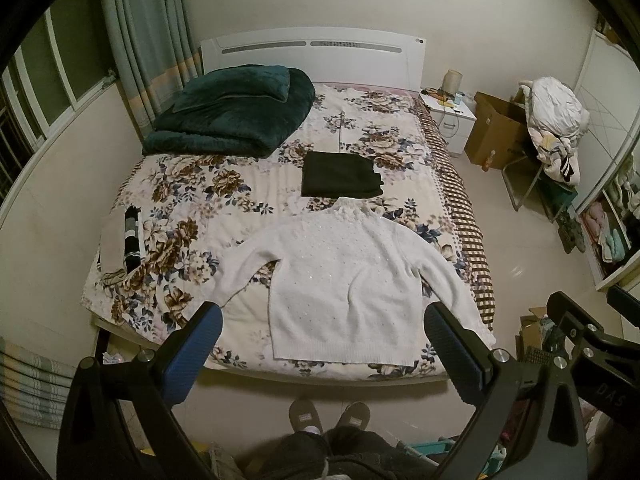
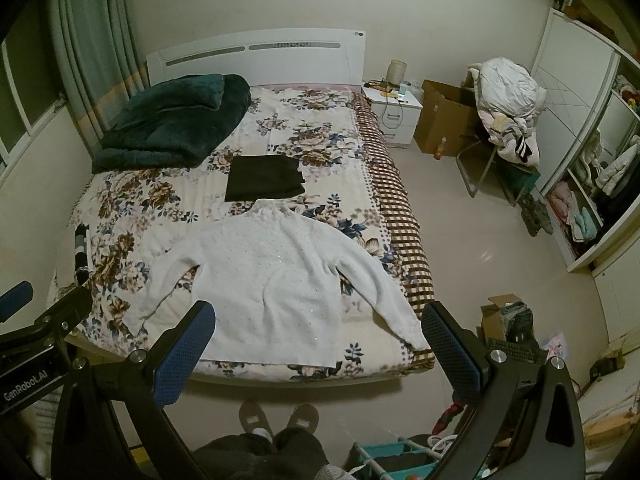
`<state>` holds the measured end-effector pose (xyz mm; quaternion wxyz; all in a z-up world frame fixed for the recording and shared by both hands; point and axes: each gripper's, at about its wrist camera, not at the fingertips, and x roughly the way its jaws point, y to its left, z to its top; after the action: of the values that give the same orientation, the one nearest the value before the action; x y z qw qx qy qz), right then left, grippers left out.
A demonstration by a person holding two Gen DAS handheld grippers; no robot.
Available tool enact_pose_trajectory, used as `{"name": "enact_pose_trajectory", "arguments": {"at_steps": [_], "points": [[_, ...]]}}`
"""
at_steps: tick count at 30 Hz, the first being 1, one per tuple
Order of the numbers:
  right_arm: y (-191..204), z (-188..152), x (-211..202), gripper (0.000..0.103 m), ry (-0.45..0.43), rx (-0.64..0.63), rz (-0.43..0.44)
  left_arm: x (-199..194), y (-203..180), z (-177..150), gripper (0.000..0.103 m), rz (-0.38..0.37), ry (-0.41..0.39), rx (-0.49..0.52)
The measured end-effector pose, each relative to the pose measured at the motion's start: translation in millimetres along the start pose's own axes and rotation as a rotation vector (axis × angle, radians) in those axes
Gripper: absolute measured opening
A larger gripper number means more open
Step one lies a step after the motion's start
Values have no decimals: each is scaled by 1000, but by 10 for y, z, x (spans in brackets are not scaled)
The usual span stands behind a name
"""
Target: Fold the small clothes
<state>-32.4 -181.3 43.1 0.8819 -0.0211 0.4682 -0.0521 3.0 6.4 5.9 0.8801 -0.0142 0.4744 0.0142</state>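
A white knit sweater (image 1: 344, 280) lies flat on the floral bed, sleeves spread, hem toward me; it also shows in the right wrist view (image 2: 268, 284). A folded black garment (image 1: 340, 174) lies just beyond its collar, also seen in the right wrist view (image 2: 264, 178). A striped and beige pile of clothes (image 1: 120, 240) sits at the bed's left edge. My left gripper (image 1: 324, 320) is open and empty, held high above the foot of the bed. My right gripper (image 2: 320, 318) is open and empty too, at similar height.
A dark green blanket (image 1: 232, 112) is heaped at the bed's far left. A white nightstand (image 1: 450, 114), a cardboard box (image 1: 496, 132) and a chair piled with laundry (image 1: 556, 128) stand right of the bed. An open wardrobe (image 2: 592, 184) is at far right. My slippered feet (image 1: 328, 416) are at the bed's foot.
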Motion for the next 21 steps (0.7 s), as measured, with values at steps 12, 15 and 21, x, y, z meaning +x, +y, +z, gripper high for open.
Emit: {"name": "enact_pose_trajectory", "arguments": {"at_steps": [12, 15, 21], "points": [[-12, -7, -6, 103, -4, 1, 1, -31, 22, 34, 103, -1, -5, -10], [14, 36, 2, 103, -5, 0, 1, -47, 37, 65, 103, 0, -5, -13], [20, 48, 4, 103, -7, 0, 1, -51, 46, 67, 103, -4, -4, -12]]}}
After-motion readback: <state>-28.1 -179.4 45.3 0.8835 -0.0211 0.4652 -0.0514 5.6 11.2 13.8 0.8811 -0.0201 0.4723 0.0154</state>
